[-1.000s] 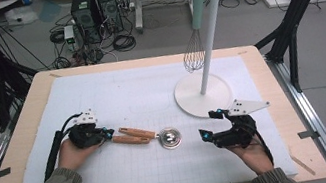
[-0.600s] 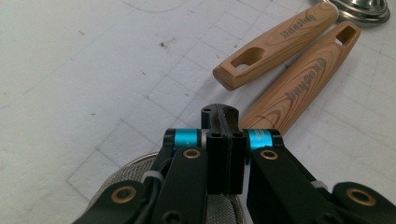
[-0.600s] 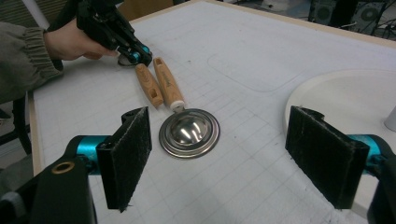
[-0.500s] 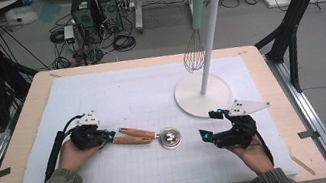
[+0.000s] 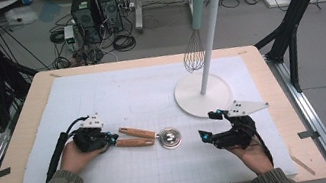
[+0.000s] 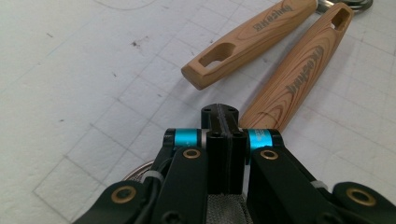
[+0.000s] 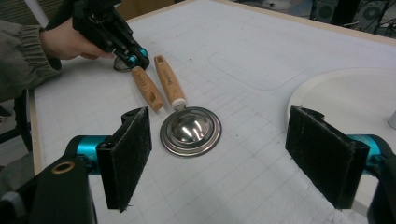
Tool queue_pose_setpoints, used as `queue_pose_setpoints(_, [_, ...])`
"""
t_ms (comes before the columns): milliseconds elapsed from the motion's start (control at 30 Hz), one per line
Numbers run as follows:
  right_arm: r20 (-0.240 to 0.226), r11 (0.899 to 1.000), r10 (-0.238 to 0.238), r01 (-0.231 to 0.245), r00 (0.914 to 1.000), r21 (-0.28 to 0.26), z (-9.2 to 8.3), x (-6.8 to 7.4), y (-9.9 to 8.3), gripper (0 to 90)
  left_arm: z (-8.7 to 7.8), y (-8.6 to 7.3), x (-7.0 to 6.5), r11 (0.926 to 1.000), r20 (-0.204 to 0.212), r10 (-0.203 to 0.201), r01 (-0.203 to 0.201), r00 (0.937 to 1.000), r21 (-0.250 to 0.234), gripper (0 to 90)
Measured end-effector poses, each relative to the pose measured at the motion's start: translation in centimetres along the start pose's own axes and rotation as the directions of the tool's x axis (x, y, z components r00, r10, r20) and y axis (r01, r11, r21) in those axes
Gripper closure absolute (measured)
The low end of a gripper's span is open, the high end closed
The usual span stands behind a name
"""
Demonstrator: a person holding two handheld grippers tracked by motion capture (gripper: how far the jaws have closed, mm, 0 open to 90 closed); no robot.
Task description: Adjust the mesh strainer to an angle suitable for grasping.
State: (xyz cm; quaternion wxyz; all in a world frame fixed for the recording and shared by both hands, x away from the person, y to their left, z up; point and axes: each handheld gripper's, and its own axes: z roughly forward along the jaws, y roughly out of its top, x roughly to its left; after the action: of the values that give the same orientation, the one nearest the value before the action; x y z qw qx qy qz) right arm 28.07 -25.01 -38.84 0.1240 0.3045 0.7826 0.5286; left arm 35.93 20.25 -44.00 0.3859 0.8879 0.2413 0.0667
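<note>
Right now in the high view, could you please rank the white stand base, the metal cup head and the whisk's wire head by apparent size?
1. White stand base, clearly largest.
2. Whisk's wire head.
3. Metal cup head, only slightly smaller; it lies nearer the camera, so that order is unsure.

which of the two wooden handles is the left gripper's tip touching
The nearer wooden handle, closer to the person; the shut left gripper meets its end, while the farther wooden handle lies clear.
</note>
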Motion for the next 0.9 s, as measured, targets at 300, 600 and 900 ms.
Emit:
queue_pose_setpoints(300, [-0.006, 1.0, -0.002, 0.002, 1.0, 0.01, 0.2, 0.1, -0.1, 21.7, 0.1, -0.1, -0.8, 0.9999, 0.021, 0.006, -0.006, 0.9998, -0.009, 89.6])
queue_pose_setpoints(600, [-0.006, 1.0, -0.002, 0.002, 1.0, 0.014, 0.4, 0.1, -0.2, 21.7, 0.1, -0.1, -1.5, 0.9998, 0.031, 0.02, -0.02, 0.9993, -0.003, 89.6])
queue_pose_setpoints(900, [-0.01, 1.0, -0.007, 0.007, 0.9999, 0.018, 0.5, 0.1, -0.3, 21.7, 0.2, 0.0, -2.4, 0.9993, 0.051, 0.036, -0.036, 0.9981, 0.001, 89.6])
